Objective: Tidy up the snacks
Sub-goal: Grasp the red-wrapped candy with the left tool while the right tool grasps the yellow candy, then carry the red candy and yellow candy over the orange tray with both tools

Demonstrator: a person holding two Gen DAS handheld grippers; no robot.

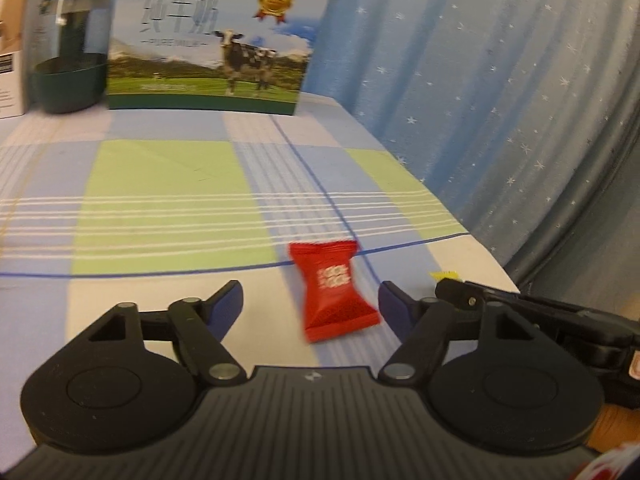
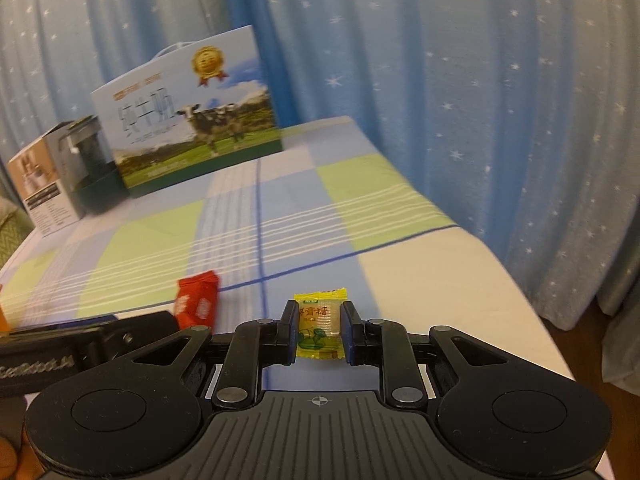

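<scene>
Red foil catches my eye first: a red snack packet lies flat on the checked tablecloth between my left fingers, which stand spread apart to either side of it without touching it. My left gripper is released, holding nothing.

My right gripper is clenched on a yellow candy; both pads press its sides, its crimped top edge sticking out at twelve o'clock. In the left wrist view that gripper comes in at three o'clock, with a sliver of yellow wrapper showing at its tip. In the right wrist view the red packet sits at nine o'clock of the candy, near it but apart.

Far across the tabletop, at eleven o'clock, stands an upright milk carton box printed with cows, with a dark green jar just beside it and a white box beyond. Blue starred curtains hang behind the tabletop.
</scene>
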